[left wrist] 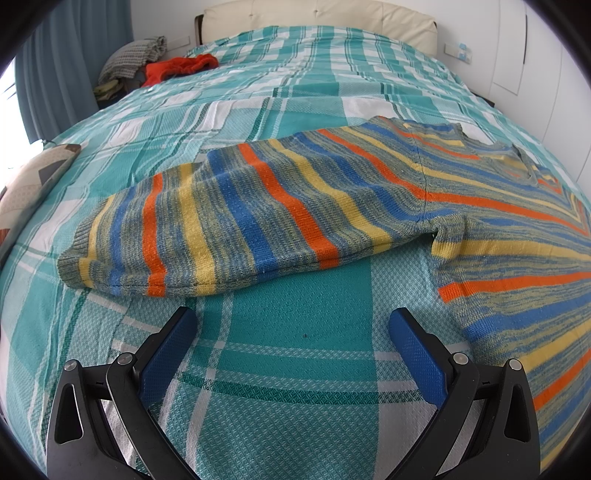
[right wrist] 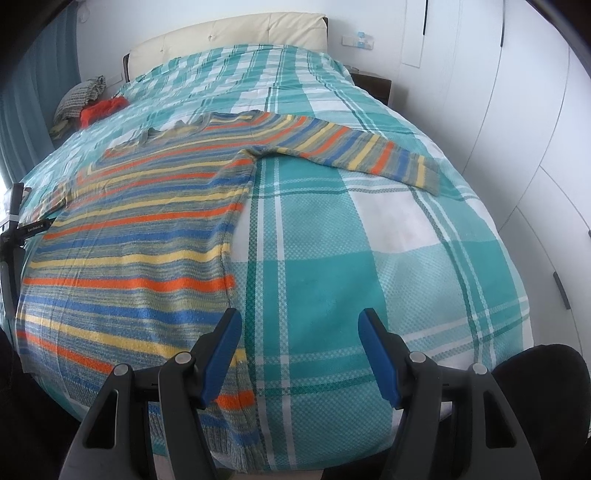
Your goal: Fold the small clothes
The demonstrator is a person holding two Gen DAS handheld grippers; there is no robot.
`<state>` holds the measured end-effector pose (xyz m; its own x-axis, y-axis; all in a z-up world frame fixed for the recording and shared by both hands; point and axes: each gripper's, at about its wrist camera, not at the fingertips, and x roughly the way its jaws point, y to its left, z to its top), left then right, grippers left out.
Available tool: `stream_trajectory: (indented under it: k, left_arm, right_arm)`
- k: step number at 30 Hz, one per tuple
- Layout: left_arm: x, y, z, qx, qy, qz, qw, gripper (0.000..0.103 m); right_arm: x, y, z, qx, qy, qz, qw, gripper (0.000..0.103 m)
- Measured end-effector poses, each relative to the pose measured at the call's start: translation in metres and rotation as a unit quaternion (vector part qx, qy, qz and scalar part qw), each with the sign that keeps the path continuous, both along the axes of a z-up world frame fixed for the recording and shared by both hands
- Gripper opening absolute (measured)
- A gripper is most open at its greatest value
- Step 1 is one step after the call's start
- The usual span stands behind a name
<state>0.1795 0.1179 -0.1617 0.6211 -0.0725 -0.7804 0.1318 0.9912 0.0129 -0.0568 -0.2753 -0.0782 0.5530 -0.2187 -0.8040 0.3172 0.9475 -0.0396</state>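
Left wrist view shows the left gripper (left wrist: 293,332) with its blue-padded fingers (left wrist: 166,354) spread wide and holding nothing, hovering over bare bedspread (left wrist: 295,387) just short of one sleeve (left wrist: 221,221) of the striped sweater (left wrist: 498,240). That sleeve stretches out to the left, cuff flat on the cloth. Right wrist view shows the sweater spread flat on the bed, neck toward the headboard (right wrist: 229,33), its other sleeve (right wrist: 354,147) angled out to the right. The right gripper (right wrist: 299,345) is likewise released and empty, its left finger (right wrist: 218,354) over the sweater's side edge near the hem, its right finger over the bedspread. A red garment (right wrist: 99,109) lies near the pillow end.
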Motion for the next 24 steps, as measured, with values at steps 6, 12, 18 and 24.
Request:
stream_trajectory:
  k: [6, 12, 18, 24]
  left_arm:
    - [0.0, 0.0, 0.0, 0.0, 0.0, 0.0, 1.0, 0.103]
    - [0.0, 0.0, 0.0, 0.0, 0.0, 0.0, 1.0, 0.103]
    - [0.003, 0.001, 0.0, 0.0, 0.006, 0.0, 1.0, 0.103]
    - [0.006, 0.004, 0.005, -0.012, 0.058, 0.016, 0.9981, 0.103]
  right_arm:
    - [0.0, 0.0, -0.002, 0.0, 0.005, 0.003, 1.0, 0.065]
    - [0.002, -0.001, -0.006, -0.001, 0.016, 0.004, 1.0, 0.065]
    - [0.004, 0.007, 0.002, -0.006, 0.003, 0.025, 1.0, 0.065]
    - [0.012, -0.002, 0.011, 0.012, 0.001, 0.024, 1.0, 0.065]
